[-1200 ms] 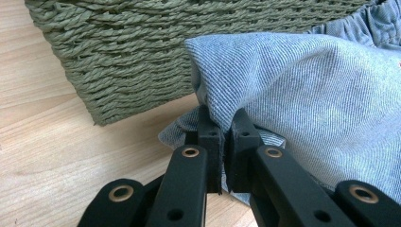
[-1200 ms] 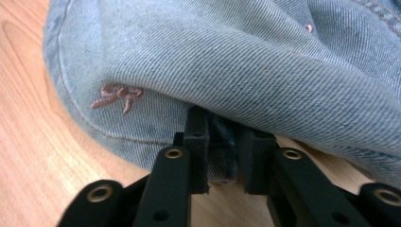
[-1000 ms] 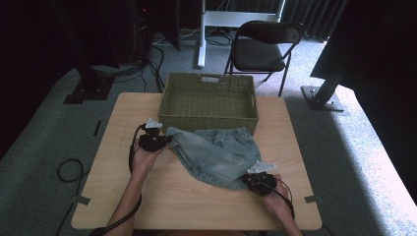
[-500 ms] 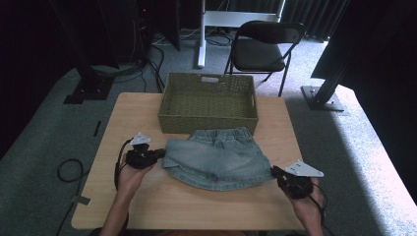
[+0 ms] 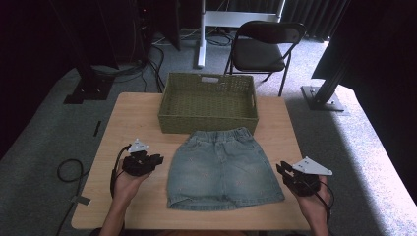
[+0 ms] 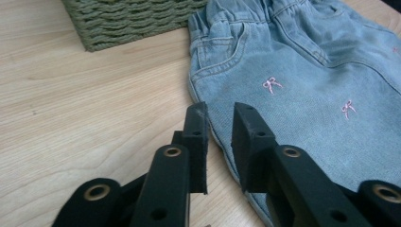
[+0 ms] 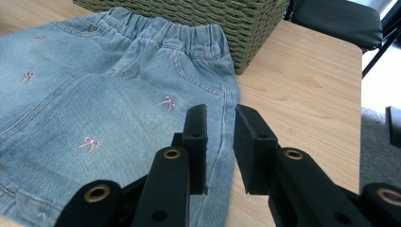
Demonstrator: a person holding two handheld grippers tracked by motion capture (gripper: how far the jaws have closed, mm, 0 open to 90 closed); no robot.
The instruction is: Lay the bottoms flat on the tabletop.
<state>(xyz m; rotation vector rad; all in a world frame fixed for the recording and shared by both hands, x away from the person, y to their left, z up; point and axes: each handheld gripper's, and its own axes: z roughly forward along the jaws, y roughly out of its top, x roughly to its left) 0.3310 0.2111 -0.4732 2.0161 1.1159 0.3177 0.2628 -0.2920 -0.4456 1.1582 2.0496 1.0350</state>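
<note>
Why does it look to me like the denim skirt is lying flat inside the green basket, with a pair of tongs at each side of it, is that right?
Not quite. The denim skirt lies flat on the wooden table, in front of the green basket, not inside it. The high view shows this. The rest holds: the left tongs and the right tongs sit at either side of it, jaws slightly apart with nothing between them.

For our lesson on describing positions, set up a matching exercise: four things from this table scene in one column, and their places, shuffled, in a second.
Things:
1. denim skirt
2. wicker basket
3. left tongs
4. folding chair

Places:
A. on the floor beyond the table
B. flat on the table, mid-front
C. beside the skirt's left edge
D. at the table's far edge, behind the waistband

Pairs: 1-B, 2-D, 3-C, 4-A
</note>
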